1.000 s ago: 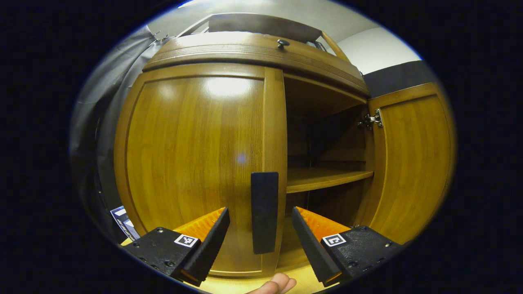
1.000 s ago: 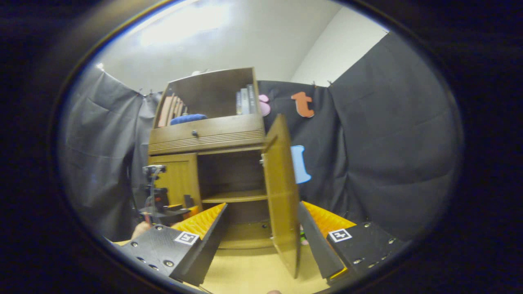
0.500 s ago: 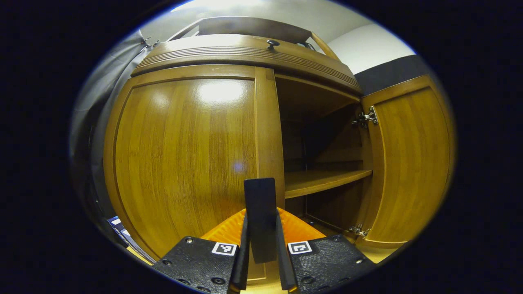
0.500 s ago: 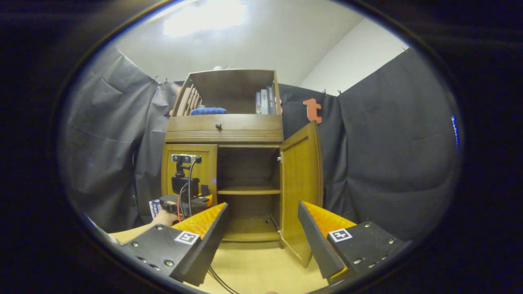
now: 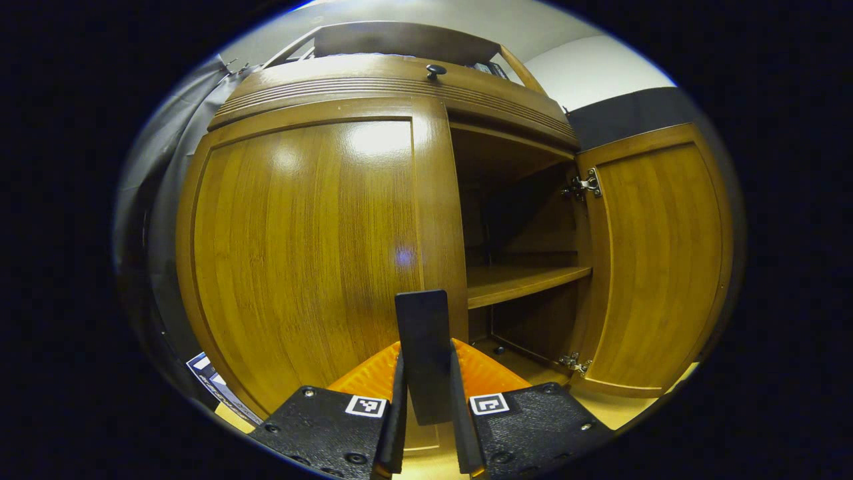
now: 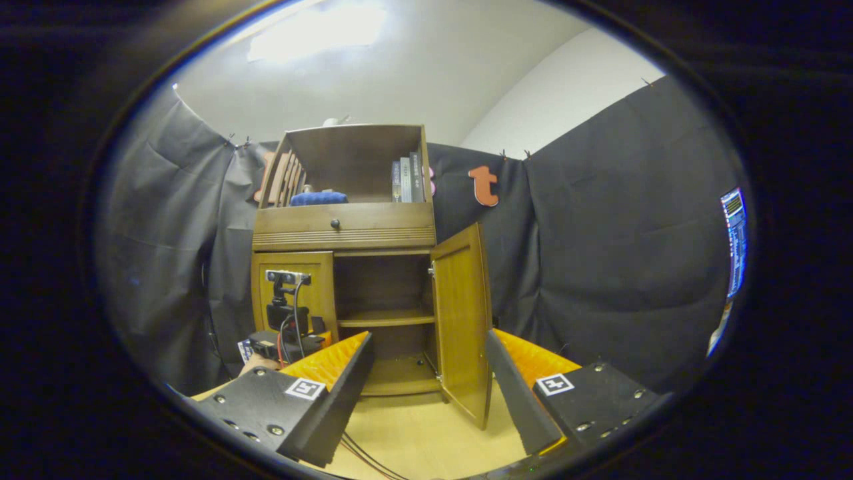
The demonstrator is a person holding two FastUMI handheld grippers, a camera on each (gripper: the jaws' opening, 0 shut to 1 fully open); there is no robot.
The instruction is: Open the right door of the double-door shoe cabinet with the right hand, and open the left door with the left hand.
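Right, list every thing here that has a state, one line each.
left door: closed
left door handle: clamped between the jaws
left gripper: shut on the handle
right door: swung open
right gripper: open, holding nothing, back from the cabinet
drawer: closed

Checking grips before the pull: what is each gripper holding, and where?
The left gripper is shut on the left door's handle, near its lower end. The right gripper is open, holding nothing.

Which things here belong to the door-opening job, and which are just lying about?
Job:
left door, shut
its handle, clamped by the left gripper
right door, swung open
right gripper, open, held back from the cabinet

Lying about:
books
blue bundle
drawer knob
inner shelf
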